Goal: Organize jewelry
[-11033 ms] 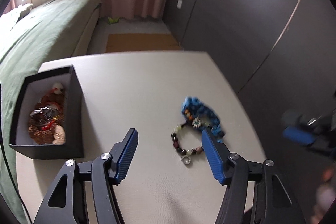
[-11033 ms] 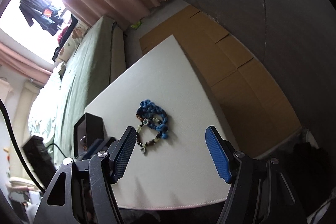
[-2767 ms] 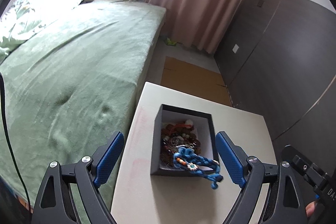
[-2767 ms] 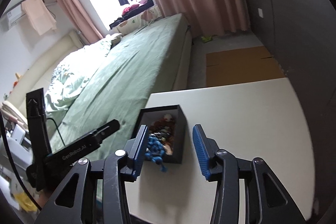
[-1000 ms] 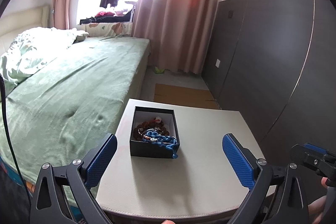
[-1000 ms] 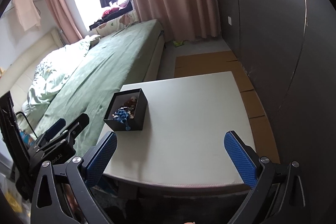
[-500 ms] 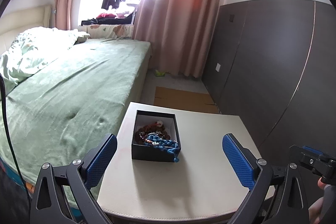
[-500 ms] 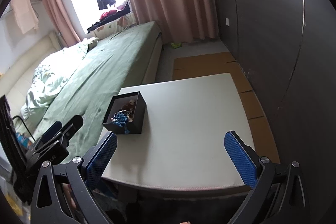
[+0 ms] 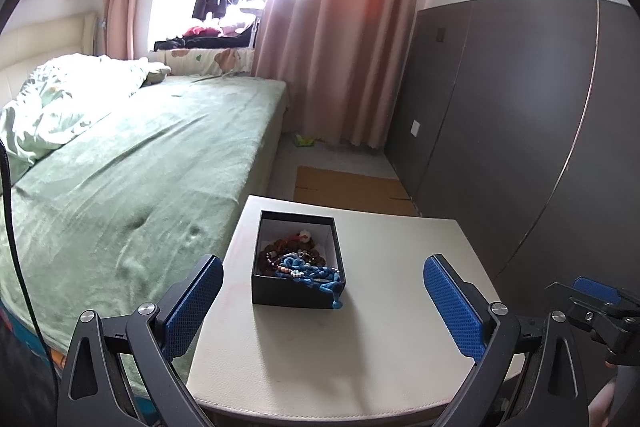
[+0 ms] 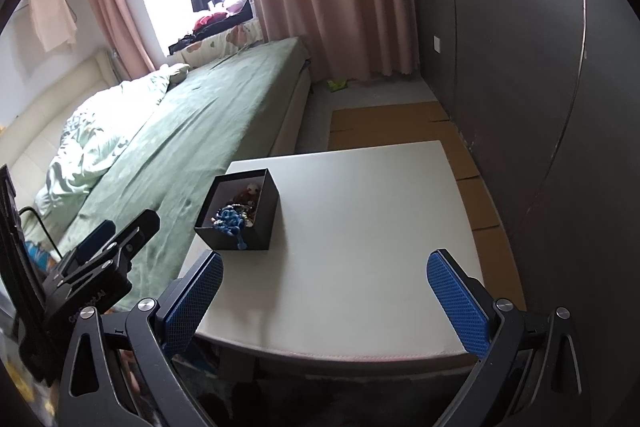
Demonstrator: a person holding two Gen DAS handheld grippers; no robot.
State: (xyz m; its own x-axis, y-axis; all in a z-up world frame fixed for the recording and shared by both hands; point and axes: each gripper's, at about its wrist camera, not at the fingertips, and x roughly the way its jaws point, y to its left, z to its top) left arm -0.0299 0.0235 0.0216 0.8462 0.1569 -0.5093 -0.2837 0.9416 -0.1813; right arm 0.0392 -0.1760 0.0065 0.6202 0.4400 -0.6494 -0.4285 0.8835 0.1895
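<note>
A black open box (image 9: 294, 293) (image 10: 260, 227) stands on the left part of the white table (image 9: 360, 347) (image 10: 360, 227). Inside lie brown bead pieces and a blue braided bracelet (image 9: 310, 273) (image 10: 229, 218) on top, one end hanging over the box's near wall. My left gripper (image 9: 322, 301) is open, held back from the table's near edge with nothing between its fingers. My right gripper (image 10: 324, 293) is also open and empty, above the near edge. The left gripper's body (image 10: 100, 267) shows low on the left in the right wrist view.
A bed with a green cover (image 9: 120, 179) runs along the table's left side. Dark wall panels (image 9: 520, 127) stand to the right. Pink curtains (image 9: 340, 47) and flat cardboard (image 9: 348, 189) on the floor lie beyond the table.
Both grippers have drawn back a little further from the table. The blue bracelet and the beaded bracelet, earlier on the table, now lie in the box.
</note>
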